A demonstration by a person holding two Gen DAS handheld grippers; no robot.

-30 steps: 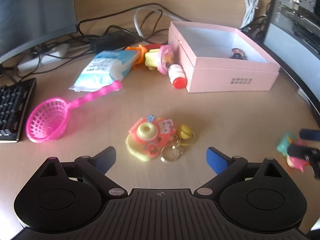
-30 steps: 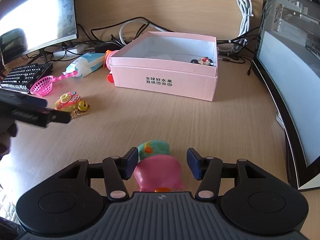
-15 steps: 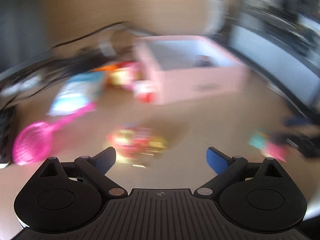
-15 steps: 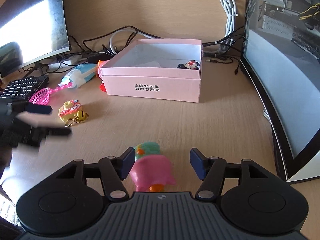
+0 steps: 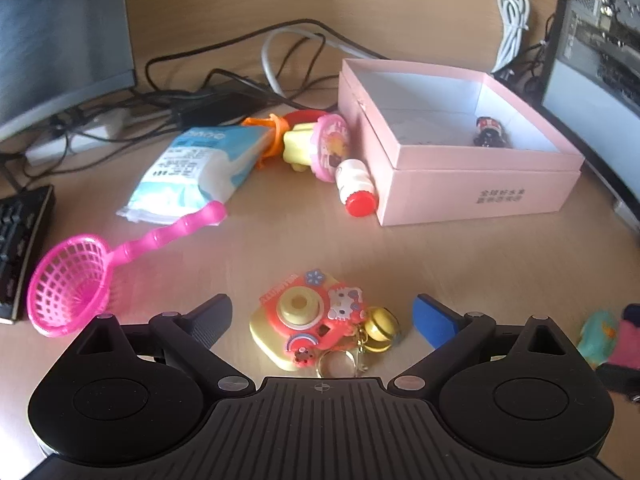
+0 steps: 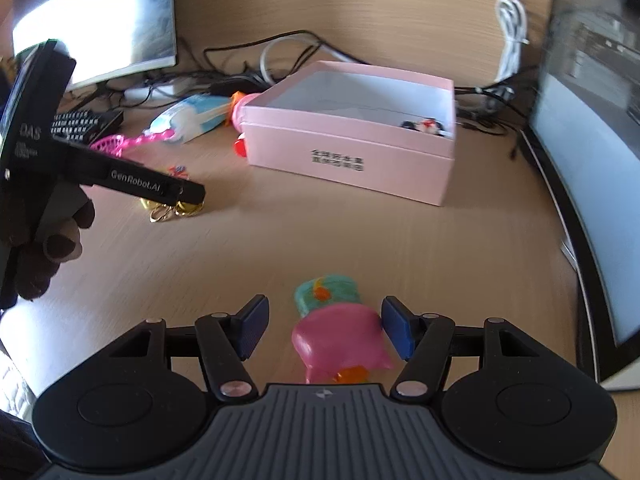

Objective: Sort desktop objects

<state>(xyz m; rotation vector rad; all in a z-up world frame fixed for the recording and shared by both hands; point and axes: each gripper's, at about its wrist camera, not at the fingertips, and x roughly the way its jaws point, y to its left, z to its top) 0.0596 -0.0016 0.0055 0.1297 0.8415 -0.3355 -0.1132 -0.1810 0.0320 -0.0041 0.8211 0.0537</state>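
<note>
— Since a second ago, the left gripper (image 5: 322, 316) has been brought nearer the yellow-and-red plastic camera keychain (image 5: 316, 322), now between its wide-open jaws, untouched.

— And the right gripper (image 6: 323, 326)?

— Half open; the pink-and-teal rubber duck toy (image 6: 340, 338) lies between its pads, apparently ungripped. Each toy should be centred before closing, then carried to the open pink cardboard box (image 5: 476, 192) farther back.

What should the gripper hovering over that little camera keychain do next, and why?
Probably ease lower and close. The left gripper is open, its fingers either side of the camera keychain lying on the desk, not touching it. The pink box stands open beyond.
</note>
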